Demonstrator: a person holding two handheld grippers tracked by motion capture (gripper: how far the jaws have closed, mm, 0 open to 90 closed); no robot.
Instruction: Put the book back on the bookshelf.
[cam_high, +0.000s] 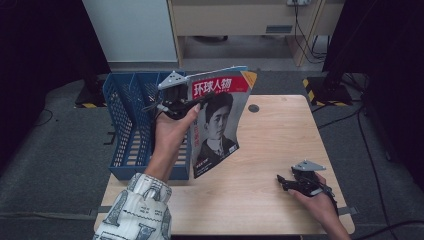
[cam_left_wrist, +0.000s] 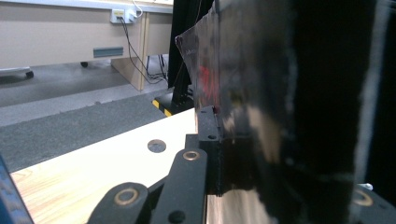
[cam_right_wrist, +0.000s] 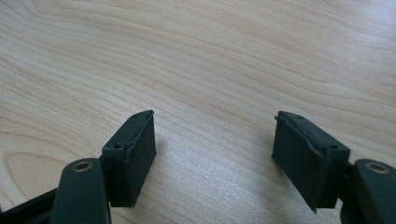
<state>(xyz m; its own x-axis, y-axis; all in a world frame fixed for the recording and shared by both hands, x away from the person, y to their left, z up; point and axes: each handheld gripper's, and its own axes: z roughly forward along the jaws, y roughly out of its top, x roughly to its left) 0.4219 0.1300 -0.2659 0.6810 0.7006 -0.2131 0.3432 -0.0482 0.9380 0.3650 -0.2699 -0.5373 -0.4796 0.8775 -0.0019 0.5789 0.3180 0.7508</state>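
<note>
High view: the left tongs (cam_high: 186, 102), carried by a raised left hand (cam_high: 170, 131) whose forearm comes up from the near edge of the surface (cam_high: 280, 200), are clamped on the left edge of a magazine (cam_high: 220, 125). The magazine hangs upright and slightly tilted in the air, its red-titled cover with a portrait facing the camera, above the left half of the surface and just beside a blue slotted file rack (cam_high: 131, 125) that stands at the left edge. The cover bows a little, which suggests a light, limp, glossy item: it is likely to flop and to slip if pinched at a loose corner, so a hold near the bound edge, as here, should keep the pages together. The right tongs (cam_high: 281, 181) lie low near the near right corner, in a resting right hand (cam_high: 320, 202), well apart from the magazine.

Left gripper view: one black pad (cam_left_wrist: 208, 140) of the left tongs presses against the dark, shiny face of the magazine (cam_left_wrist: 261, 93), which rises close in front of the lens; the jaws stand fully closed on it. Beyond lie the pale wood surface (cam_left_wrist: 93, 172) with a round cable hole (cam_left_wrist: 156, 145), and grey floor.

Right gripper view: the right tongs (cam_right_wrist: 215, 154) point down at bare wood grain (cam_right_wrist: 210, 56), jaws parted with nothing between them.
</note>
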